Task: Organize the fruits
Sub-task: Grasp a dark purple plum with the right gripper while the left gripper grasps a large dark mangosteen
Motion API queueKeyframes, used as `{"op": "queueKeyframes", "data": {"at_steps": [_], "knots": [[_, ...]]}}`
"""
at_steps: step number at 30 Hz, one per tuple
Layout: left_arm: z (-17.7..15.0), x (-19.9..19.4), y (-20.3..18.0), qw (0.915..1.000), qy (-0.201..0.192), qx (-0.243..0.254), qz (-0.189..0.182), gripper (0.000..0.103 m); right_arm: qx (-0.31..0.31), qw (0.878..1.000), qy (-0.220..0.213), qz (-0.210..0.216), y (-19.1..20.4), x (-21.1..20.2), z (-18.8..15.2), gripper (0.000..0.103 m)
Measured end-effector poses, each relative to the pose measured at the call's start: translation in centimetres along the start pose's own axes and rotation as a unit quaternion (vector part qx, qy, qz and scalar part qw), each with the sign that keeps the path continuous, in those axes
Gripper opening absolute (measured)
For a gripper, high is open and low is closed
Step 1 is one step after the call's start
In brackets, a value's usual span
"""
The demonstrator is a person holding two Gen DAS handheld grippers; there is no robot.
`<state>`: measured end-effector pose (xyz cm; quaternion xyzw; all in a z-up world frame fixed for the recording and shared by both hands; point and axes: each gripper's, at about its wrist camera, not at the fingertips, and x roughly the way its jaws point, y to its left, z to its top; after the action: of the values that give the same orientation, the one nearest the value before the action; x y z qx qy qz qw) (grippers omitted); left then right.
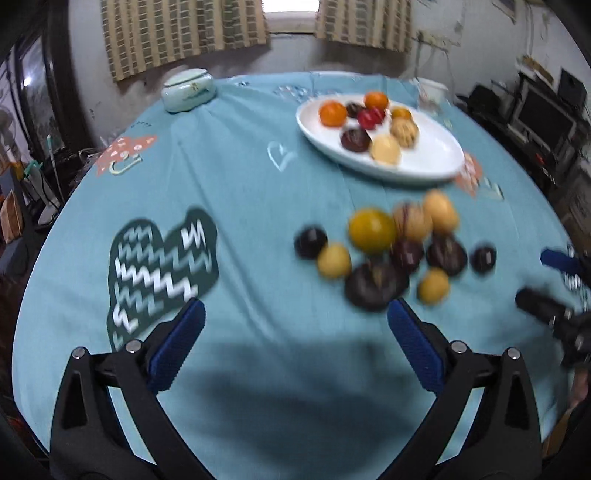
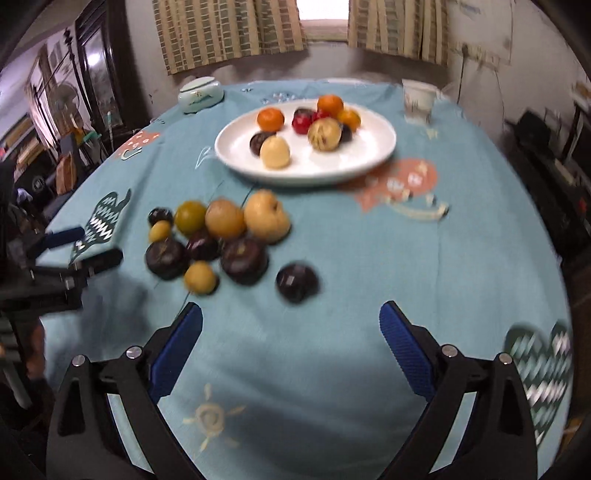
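Fruits point(image 2: 218, 240) sit in a loose pile on the blue tablecloth point(image 2: 351, 258), near side of the white plate point(image 2: 369, 155); plate already carries several more; left gripper point(image 1: 295, 332) and right gripper point(image 2: 291, 332) both spread wide, nothing between the jaws, hovering over bare cloth short of the pile.

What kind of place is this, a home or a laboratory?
Probably a lived-in home: a round table under a patterned blue tablecloth, striped curtains at a small window, and a white plate of fruit.
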<state>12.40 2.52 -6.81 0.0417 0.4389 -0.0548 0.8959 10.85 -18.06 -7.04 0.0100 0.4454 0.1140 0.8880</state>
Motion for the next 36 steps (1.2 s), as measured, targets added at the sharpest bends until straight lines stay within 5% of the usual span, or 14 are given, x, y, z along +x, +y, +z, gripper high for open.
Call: {"op": "queueKeyframes", "data": {"at_steps": [8,10,12,16,18,20,28,36], "knots": [[-1.4,-1.2,0.7,1.0,-0.007,-0.004,0.004,0.101,-0.006,1.0,0.01,-0.017,-0.3,1.5,0.6,0.097],[-1.3,-1.2,1.0,0.9999,-0.007,-0.009,0.006,0.101,-0.007,1.0,0.011,-0.023,-0.6,2.2,0.6,0.086],[-1.1,-1.2,1.3,0.9999,-0.008,-0.012,0.008,0.101,-0.005,1.0,0.027,-0.004,-1.0,3.3,0.9,0.058],[-0.8,-0.8,1.3,0.9999,-0.007,-0.011,0.006,0.101,-0.013,1.0,0.028,-0.007,-0.9,4.5,1.4,0.051],[-0.6,-0.5,1.0,0.9999,-0.009,-0.008,0.0,0.101,-0.014,0.999,0.037,-0.005,-0.9,5.2,1.5,0.036],[-0.4,0.1,0.5,1.0,-0.005,-0.001,-0.003,0.101,-0.013,0.999,0.041,0.005,-0.8,5.5,1.6,0.031],[0.3,3.1,-1.8,0.999,0.023,0.026,-0.03,0.1,0.04,0.998,0.03,0.038,-2.0,1.9,0.1,0.032],[0.8,5.7,-4.2,0.9974,0.039,0.045,-0.04,0.082,0.071,0.995,0.027,0.057,-3.7,1.1,-1.1,0.032]]}}
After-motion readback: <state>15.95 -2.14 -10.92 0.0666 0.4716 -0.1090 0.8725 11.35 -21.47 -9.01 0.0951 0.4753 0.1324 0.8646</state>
